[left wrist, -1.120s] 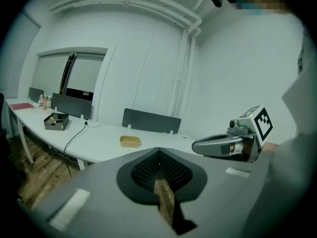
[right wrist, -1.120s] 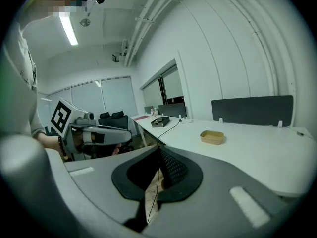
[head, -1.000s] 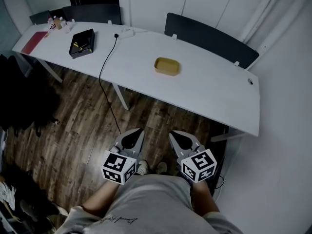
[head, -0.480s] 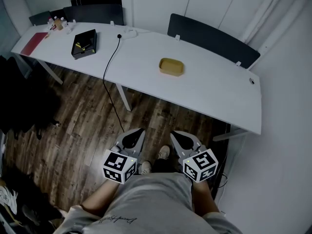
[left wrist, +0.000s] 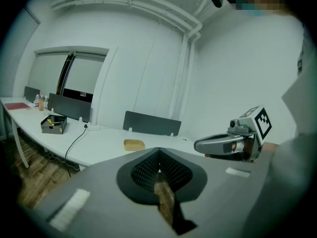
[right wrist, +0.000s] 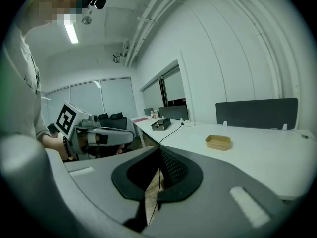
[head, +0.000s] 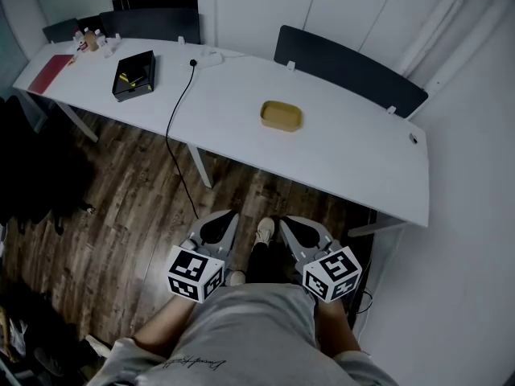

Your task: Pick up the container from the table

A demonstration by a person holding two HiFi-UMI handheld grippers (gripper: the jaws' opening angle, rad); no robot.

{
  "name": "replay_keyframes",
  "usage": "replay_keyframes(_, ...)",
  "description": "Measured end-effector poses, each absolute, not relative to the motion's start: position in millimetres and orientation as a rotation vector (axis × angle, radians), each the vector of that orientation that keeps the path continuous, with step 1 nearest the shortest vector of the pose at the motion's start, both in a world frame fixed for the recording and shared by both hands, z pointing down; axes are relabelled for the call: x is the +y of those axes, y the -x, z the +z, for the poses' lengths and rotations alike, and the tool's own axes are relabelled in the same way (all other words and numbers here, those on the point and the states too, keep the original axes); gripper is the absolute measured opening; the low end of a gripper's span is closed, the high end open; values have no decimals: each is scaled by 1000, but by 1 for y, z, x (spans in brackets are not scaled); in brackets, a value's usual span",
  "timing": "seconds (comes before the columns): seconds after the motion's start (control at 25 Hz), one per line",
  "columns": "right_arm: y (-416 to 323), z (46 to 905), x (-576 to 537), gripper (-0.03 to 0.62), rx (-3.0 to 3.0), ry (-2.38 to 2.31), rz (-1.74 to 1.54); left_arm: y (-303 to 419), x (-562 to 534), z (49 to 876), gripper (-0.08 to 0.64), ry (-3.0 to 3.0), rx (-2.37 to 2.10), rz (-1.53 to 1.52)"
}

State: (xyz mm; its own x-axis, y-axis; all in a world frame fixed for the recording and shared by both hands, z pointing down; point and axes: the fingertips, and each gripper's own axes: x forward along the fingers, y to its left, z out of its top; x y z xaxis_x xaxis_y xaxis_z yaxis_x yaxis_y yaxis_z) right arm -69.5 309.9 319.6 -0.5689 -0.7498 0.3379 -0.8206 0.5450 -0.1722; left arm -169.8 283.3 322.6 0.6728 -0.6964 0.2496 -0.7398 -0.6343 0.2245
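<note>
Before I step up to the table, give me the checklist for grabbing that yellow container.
1. Target found: the container sits open side up on the white table: ok.
2. Room around it: the black cable and the black box lie well apart from it: ok.
3. Left hand-held gripper empty: jaws together, nothing between them: ok.
4. Right hand-held gripper empty: jaws together, nothing between them: ok.
5. Jaws open for the grasp: both are shut: not ok.
6. Within reach: both grippers hang over the wooden floor, short of the table's edge: not ok.
</note>
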Motion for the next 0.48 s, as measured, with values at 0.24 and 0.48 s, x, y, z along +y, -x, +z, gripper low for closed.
replay_keyframes(0.24,64,325,291,15,-2550,-1331,463,164,262,325,0,-2588,-1135,190)
replay_keyframes(0.48,51,334,265,15,-2551,-1335,480,152,237,332,0,-2587,-1131,202)
